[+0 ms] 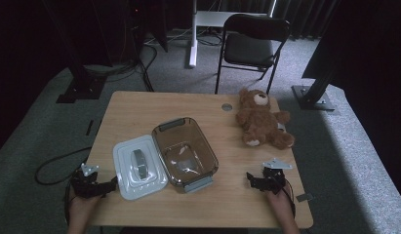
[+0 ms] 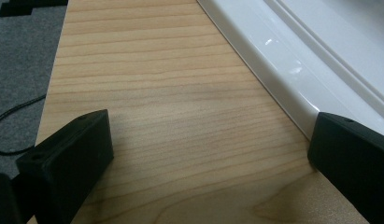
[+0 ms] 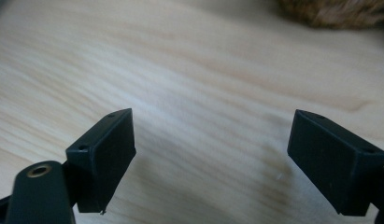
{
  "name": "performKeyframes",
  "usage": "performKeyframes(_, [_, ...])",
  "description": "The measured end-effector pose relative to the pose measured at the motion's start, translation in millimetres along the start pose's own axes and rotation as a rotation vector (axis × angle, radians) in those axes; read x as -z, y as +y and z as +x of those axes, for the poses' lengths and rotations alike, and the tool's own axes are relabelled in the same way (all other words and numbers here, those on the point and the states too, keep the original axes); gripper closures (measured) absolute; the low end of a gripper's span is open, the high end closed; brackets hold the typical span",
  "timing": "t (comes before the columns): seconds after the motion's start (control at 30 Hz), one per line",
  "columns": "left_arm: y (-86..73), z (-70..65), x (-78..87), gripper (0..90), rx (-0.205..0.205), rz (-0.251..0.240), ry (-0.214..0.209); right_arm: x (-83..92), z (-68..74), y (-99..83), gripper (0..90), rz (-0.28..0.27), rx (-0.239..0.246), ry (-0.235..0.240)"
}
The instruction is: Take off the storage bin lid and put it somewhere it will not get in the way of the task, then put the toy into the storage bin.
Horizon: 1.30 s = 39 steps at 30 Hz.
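Observation:
A clear brown plastic box [image 1: 186, 152] sits open in the middle of the wooden table [image 1: 139, 107]. Its white lid [image 1: 138, 166] lies flat just left of it, grey handle up. A brown teddy bear [image 1: 261, 119] lies at the far right of the table. My left gripper [image 1: 110, 186] rests at the front left edge, open, with the lid's white rim [image 2: 292, 70] right beside its right jaw. My right gripper [image 1: 251, 180] is open near the front right, below the bear. Bare wood lies between its jaws, and brown fur of the bear [image 3: 334, 11] shows beyond.
A round grey cable port [image 1: 227, 107] is set in the table near the bear's head. A black folding chair [image 1: 254, 44] stands behind the table on grey carpet. Black stand bases [image 1: 78, 90] sit at both far sides. A cable [image 1: 56, 165] lies on the floor at left.

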State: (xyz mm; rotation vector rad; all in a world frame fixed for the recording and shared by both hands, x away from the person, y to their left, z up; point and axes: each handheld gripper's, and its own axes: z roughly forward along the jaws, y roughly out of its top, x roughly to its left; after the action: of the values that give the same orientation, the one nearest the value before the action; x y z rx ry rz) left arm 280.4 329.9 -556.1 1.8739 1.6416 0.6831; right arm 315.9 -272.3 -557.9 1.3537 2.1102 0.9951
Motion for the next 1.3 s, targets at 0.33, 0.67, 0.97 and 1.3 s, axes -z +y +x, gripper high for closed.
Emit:
performKeyframes(0.33, [0.8,-1.9,-1.1,0.7,0.003,-0.004,0.001,34.2,-1.1,32.5,15.6,-0.114,0.047,-0.085])
performKeyframes(0.67, [0.9,-2.0,-1.2,0.8,0.002,-0.003,0.0,47.2,-25.0,70.5,15.5,-0.147,-0.029,-0.124])
performKeyframes(0.97, [1.1,-2.3,-1.4,0.7,0.002,-0.005,-0.001,48.4,-34.8,90.6,13.1,-0.2,-0.106,-0.146])
performKeyframes(1.3, [1.0,-2.5,-1.3,0.7,0.004,-0.004,0.0,43.8,-48.7,118.7,12.5,-0.22,-0.163,-0.188])
